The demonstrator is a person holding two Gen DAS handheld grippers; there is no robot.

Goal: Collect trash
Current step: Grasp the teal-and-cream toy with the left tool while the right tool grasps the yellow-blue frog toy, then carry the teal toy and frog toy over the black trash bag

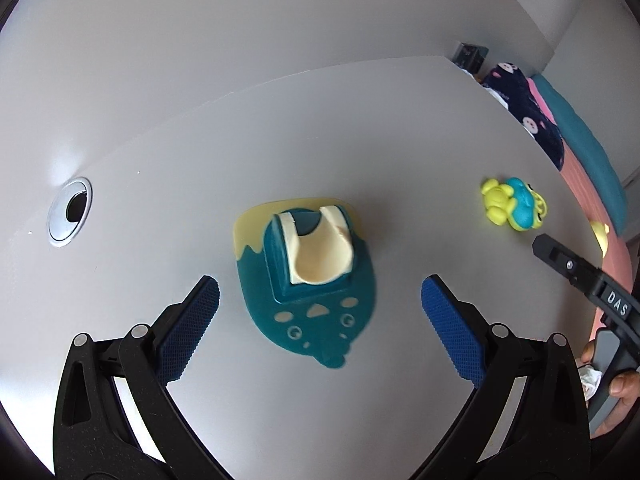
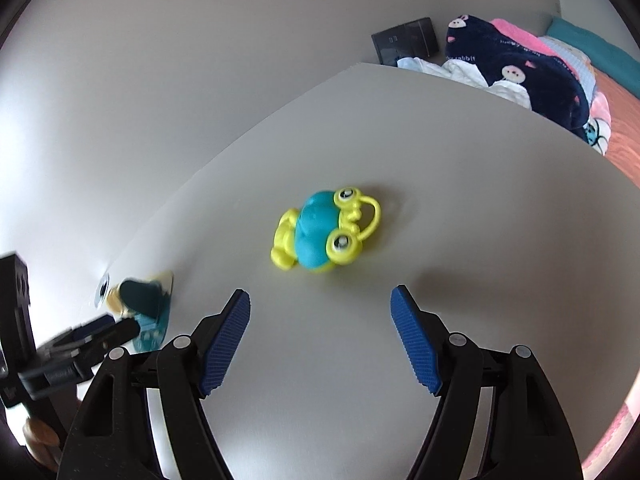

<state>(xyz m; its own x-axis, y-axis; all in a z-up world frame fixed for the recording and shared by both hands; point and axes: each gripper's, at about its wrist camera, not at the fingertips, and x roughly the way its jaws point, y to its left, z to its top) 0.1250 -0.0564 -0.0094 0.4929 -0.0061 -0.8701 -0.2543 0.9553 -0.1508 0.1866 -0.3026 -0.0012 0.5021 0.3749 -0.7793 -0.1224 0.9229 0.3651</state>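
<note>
A teal and cream cat-faced holder [image 1: 308, 276] lies on the white table [image 1: 180, 208], just ahead of my left gripper [image 1: 320, 300], which is open and empty. A yellow and blue frog toy [image 2: 326, 232] lies on the table ahead of my right gripper [image 2: 320, 320], which is open and empty. The frog toy also shows in the left wrist view [image 1: 514, 204] at the right, with a black finger of the right gripper near it. The holder shows blurred in the right wrist view [image 2: 142, 312] at the left.
A round cable hole with a metal rim [image 1: 70, 212] sits at the table's left. Beyond the table's right edge lies a bed with a dark patterned blanket [image 2: 520, 64] and pink and teal bedding [image 1: 584, 152]. A dark box [image 2: 408, 40] stands by the wall.
</note>
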